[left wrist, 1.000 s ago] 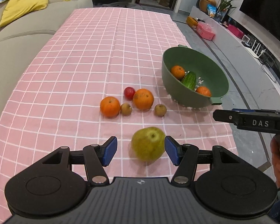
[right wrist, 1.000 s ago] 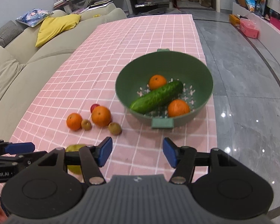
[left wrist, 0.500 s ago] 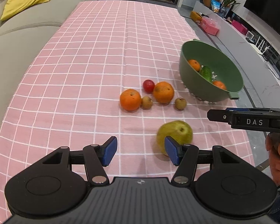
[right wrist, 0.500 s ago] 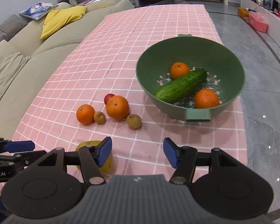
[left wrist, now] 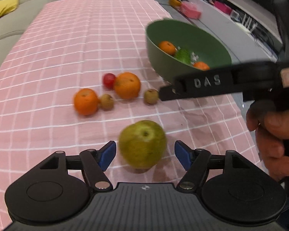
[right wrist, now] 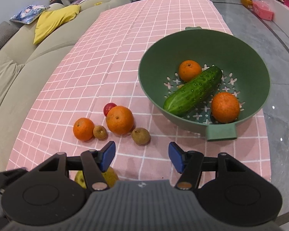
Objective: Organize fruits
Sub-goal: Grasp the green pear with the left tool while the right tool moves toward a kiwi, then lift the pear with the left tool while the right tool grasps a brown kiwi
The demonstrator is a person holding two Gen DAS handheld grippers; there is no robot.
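Note:
A green pear (left wrist: pixel 142 144) lies on the pink checked tablecloth, right between the blue pads of my left gripper (left wrist: pixel 145 155). The jaws are opening and neither pad touches the pear. Beyond it lie two oranges (left wrist: pixel 85 101) (left wrist: pixel 127 85), a red cherry tomato (left wrist: pixel 108 80) and two small brown fruits (left wrist: pixel 106 101) (left wrist: pixel 151 96). The green colander bowl (right wrist: pixel 246 57) holds a cucumber (right wrist: pixel 193 91) and two oranges (right wrist: pixel 189 70) (right wrist: pixel 225 107). My right gripper (right wrist: pixel 141 156) hangs open over bare cloth, a brown fruit (right wrist: pixel 140 136) just ahead of it. The pear (right wrist: pixel 109 177) peeks out under its left finger.
A beige sofa (right wrist: pixel 13 67) with a yellow cushion (right wrist: pixel 55 22) runs along the table's left side. The grey floor (right wrist: pixel 279 115) lies past the right edge. A person's hand (left wrist: pixel 271 140) holds the right gripper's body (left wrist: pixel 212 82), which crosses the left wrist view in front of the bowl.
My left gripper swung right and dropped lower, so the pear now sits between its wider pads. The right gripper moved left and down toward the loose fruit, still open.

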